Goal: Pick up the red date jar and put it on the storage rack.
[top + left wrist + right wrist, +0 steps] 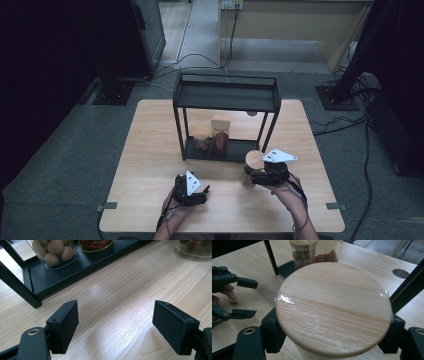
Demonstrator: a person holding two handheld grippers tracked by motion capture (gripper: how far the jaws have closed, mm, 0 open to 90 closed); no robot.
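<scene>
Wooden-lidded jar (252, 168) is sitting clenched in your right tool (261, 176), standing on the worktop (150, 150) just in front of the black rack (226, 95). You are holding your left tool (192, 192) released, jaws wide and empty over bare wood. Two other jars (212, 134) are standing on the rack's lower shelf.

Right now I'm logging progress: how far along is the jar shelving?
Two jars already stand on the rack's lower shelf. The right gripper is clamped on a third wooden-lidded jar on the table in front; it looks unshelved yet. The left gripper rests open, empty.
</scene>
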